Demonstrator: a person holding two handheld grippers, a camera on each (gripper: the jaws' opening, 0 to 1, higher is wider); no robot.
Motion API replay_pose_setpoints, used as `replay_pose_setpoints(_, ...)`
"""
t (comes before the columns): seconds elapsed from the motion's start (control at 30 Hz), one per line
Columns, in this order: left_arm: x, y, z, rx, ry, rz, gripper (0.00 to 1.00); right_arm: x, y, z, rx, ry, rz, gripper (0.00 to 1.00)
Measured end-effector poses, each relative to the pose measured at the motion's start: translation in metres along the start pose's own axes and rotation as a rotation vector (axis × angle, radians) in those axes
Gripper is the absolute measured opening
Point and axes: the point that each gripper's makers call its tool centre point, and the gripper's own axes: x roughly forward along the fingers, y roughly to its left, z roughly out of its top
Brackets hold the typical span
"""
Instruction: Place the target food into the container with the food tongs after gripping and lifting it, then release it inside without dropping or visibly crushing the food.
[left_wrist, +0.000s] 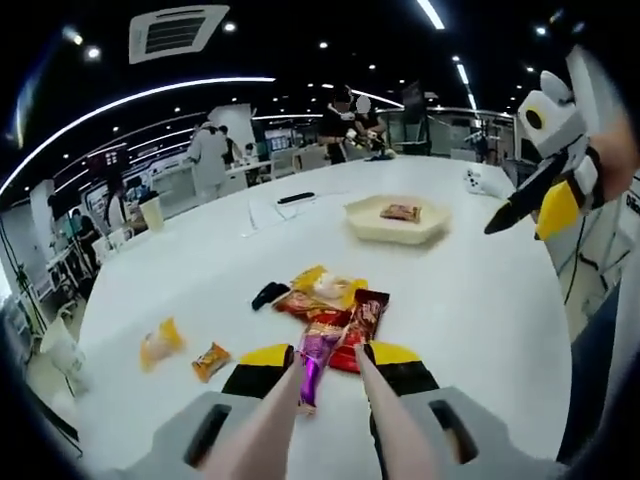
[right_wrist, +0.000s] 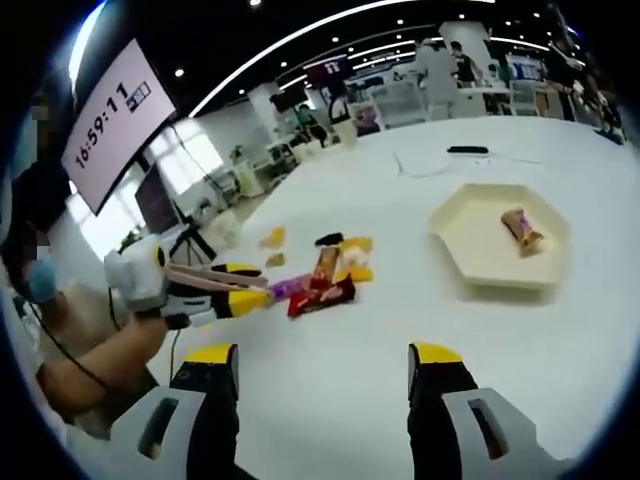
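you're looking across a white tabletop (left_wrist: 480, 300) that is carrying a few stray things: a black flat object (left_wrist: 296, 198) is lying near the far edge, beside a thin cable (right_wrist: 425, 165) that is trailing across the surface. a pale cup (left_wrist: 152, 211) is standing at the left rim. a wall screen (right_wrist: 108, 125) is showing 16:59:1 and further digits you can't make out. people are standing around distant desks (left_wrist: 210, 155), under curved ceiling light strips (left_wrist: 140, 100) and a ceiling vent (left_wrist: 178, 30).
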Motion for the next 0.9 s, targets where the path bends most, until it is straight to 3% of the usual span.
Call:
replay_pose_setpoints(0.5, 0.01, 0.026, -0.013, -0.017, 0.031, 0.006, 0.27, 0.006, 0.007, -0.001, 0.007, 0.007, 0.026, 0.68)
replay_pose_setpoints(0.6, 0.012, 0.025, -0.02, -0.024, 0.064, -0.01, 0.27, 0.011, 0.006, 0.0, 0.03, 0.005, 0.026, 0.68)
replay_pose_setpoints(0.73, 0.005, 0.027, -0.012, -0.008, 0.048, -0.012, 0.27, 0.012, 0.014, 0.009, 0.042, -0.031, 0.046, 0.68)
replay_pose_setpoints(0.9, 0.014, 0.027, -0.018, 0.007, 0.076, -0.036, 0.27, 0.013, 0.015, -0.003, 0.044, -0.007, 0.053, 0.68)
